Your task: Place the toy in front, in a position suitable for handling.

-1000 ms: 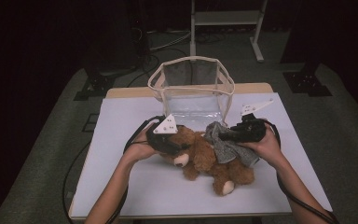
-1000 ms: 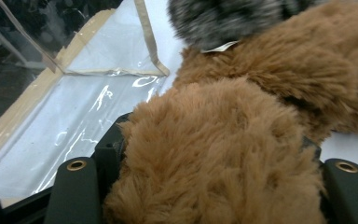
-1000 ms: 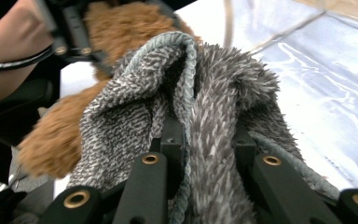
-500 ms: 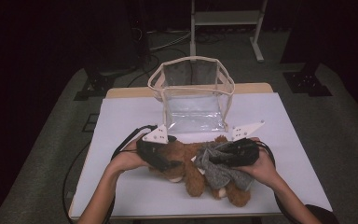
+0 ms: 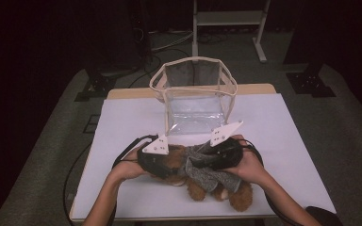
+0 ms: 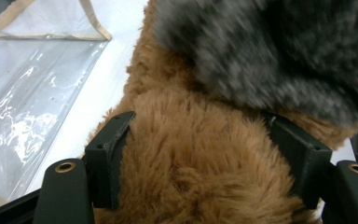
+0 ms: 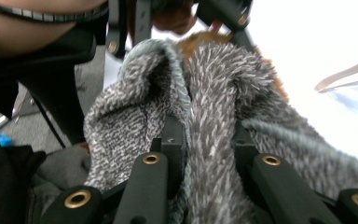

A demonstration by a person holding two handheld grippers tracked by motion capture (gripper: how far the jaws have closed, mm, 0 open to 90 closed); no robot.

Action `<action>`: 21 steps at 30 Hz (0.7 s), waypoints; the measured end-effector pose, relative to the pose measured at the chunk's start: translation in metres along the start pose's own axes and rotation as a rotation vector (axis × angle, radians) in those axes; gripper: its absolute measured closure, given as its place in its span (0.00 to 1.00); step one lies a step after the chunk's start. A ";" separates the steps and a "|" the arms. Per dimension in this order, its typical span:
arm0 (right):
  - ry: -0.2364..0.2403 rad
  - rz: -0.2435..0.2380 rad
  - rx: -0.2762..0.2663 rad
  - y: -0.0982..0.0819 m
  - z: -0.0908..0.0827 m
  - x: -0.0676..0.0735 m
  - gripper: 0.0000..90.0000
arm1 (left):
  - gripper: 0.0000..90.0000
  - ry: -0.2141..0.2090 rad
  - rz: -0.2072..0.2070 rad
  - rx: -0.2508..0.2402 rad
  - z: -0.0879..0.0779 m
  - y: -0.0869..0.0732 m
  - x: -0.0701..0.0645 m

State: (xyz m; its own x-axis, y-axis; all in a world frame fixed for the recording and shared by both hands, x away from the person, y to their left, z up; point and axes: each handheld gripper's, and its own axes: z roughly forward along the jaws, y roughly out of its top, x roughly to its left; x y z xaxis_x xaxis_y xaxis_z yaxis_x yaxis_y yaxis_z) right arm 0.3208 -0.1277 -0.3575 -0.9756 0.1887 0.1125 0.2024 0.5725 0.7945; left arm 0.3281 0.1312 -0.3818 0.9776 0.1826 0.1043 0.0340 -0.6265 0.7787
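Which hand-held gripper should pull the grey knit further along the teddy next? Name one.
Right. The right hand-held gripper is already clamped on a fold of the grey knit, while the left hand-held gripper straddles the brown teddy, so it probably serves better as the anchor.

My high camera looks forward and down over the table (image 5: 122, 122). Each gripper camera sits close, facing along its jaws; all three share the teddy bear (image 5: 195, 188) (image 6: 191, 186) (image 7: 196, 42).
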 end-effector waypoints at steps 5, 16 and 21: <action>0.019 -0.010 0.012 -0.023 -0.008 0.017 0.82 | 0.32 0.002 -0.018 -0.014 -0.001 -0.001 0.002; -0.017 -0.022 0.000 -0.021 -0.016 0.021 0.81 | 0.32 0.007 -0.002 0.005 0.001 0.002 -0.001; 0.023 -0.025 -0.006 -0.023 -0.011 0.023 0.81 | 0.33 -0.012 0.011 0.003 -0.003 -0.001 -0.005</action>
State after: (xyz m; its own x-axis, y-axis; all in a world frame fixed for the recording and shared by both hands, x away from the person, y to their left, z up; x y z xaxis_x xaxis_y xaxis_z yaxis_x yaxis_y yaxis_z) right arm 0.2925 -0.1450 -0.3662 -0.9820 0.1560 0.1062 0.1774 0.5716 0.8011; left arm 0.3228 0.1331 -0.3813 0.9803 0.1667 0.1059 0.0235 -0.6310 0.7754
